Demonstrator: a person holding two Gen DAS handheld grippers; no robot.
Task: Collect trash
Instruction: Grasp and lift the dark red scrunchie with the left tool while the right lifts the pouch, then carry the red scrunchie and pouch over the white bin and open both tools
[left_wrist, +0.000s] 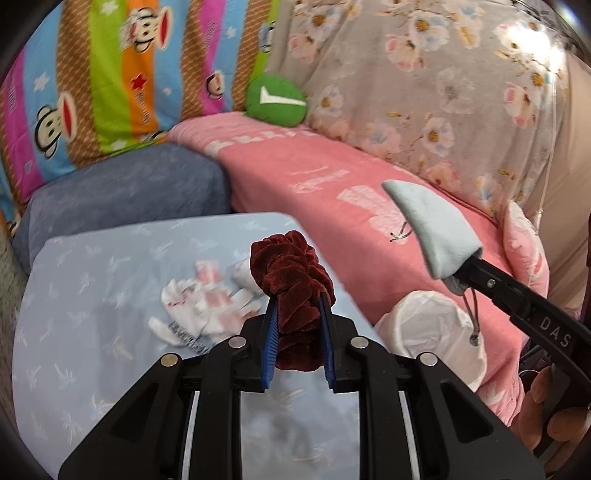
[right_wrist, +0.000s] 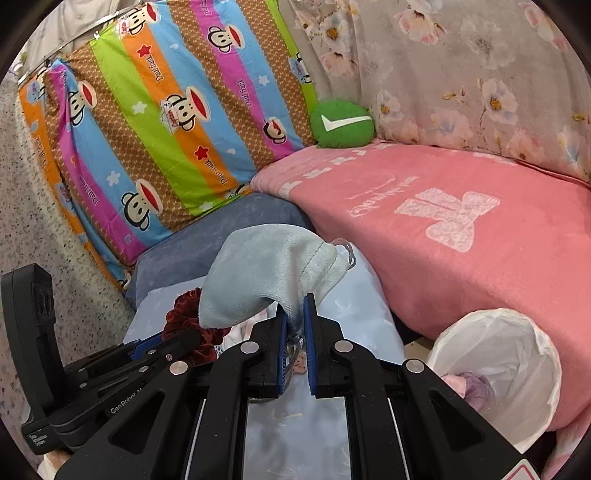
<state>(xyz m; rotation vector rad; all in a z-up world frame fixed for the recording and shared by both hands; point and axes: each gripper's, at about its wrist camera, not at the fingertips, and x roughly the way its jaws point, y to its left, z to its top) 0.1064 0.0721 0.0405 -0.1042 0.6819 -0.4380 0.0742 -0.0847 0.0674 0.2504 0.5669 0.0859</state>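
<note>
Clamping a dark red scrunchie between its jaws, the left gripper; the right gripper pinches a pale blue pouch (drawstring end).

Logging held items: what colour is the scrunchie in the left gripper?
Dark red velvet scrunchie; clearest in the left wrist view.

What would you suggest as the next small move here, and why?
Probably swing the right claw over to the white-lined bin and release. It already grips the pale blue pouch, and the bin sits open to its right. The left claw holds a dark red scrunchie.
</note>
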